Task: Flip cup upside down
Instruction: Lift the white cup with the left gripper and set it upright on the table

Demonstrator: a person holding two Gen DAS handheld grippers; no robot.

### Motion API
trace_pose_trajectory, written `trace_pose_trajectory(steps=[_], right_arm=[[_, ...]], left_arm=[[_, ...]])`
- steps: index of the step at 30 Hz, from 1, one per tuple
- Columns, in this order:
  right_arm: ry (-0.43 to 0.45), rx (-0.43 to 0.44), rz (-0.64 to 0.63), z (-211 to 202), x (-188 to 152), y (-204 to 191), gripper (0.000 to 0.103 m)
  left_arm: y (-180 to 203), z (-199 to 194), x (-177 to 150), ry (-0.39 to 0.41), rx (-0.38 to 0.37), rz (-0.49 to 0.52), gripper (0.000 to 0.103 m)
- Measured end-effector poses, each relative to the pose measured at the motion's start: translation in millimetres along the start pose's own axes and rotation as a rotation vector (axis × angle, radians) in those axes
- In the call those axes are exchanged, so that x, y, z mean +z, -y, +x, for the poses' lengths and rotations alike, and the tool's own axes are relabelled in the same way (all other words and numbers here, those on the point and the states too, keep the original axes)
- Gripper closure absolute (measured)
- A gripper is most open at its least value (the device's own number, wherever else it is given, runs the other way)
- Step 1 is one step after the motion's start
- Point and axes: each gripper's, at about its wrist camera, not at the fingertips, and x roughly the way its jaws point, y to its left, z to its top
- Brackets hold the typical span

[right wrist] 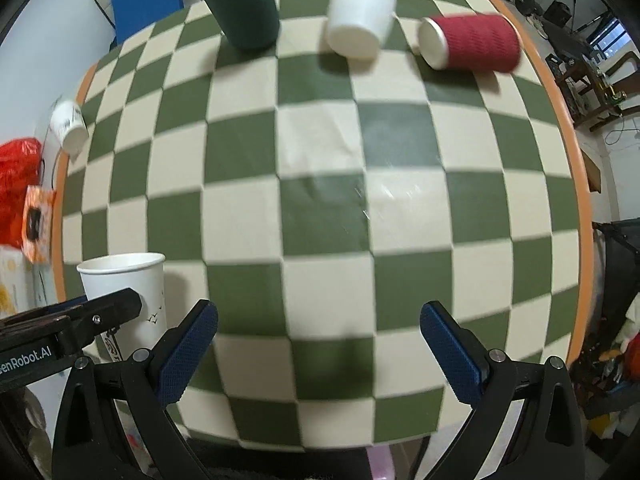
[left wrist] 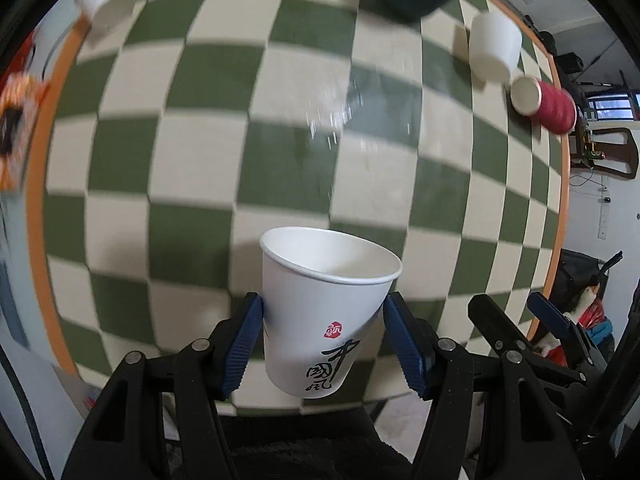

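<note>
A white paper cup (left wrist: 320, 312) with black calligraphy and a red seal is held mouth-up, slightly tilted, between the blue pads of my left gripper (left wrist: 322, 336), above the near edge of the checkered table (left wrist: 248, 152). The same cup (right wrist: 132, 300) shows at lower left in the right wrist view, partly hidden by the left gripper's black body. My right gripper (right wrist: 318, 344) is open and empty over the table's near edge; it also shows at the lower right of the left wrist view (left wrist: 516, 320).
At the far side stand a dark green cup with yellow inside (right wrist: 244, 12), a white cup (right wrist: 360, 16) and a red ribbed cup lying on its side (right wrist: 472, 42). A small white cup (right wrist: 68, 126) sits at the left edge. Red bag (right wrist: 18, 184) left of the table.
</note>
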Motion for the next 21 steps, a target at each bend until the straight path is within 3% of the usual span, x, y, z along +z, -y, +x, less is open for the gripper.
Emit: trace_pose_trajectory(steps=[9,15,21], right_arm=[[-0.06,0.002,-0.021,16,-55,39,0.0],[-0.089,0.003,-0.024,28,-69,52,0.0],[-0.101,-0.002,-0.028,35,-74,59,0.0]], left_arm=[[18,45,-31,-0.037,0.014,-0.046,0.042],[25,67,-32,-0.072,0.003,-0.084,0.042],[42,71,-28,-0.065,0.033,-0.051,0.042]])
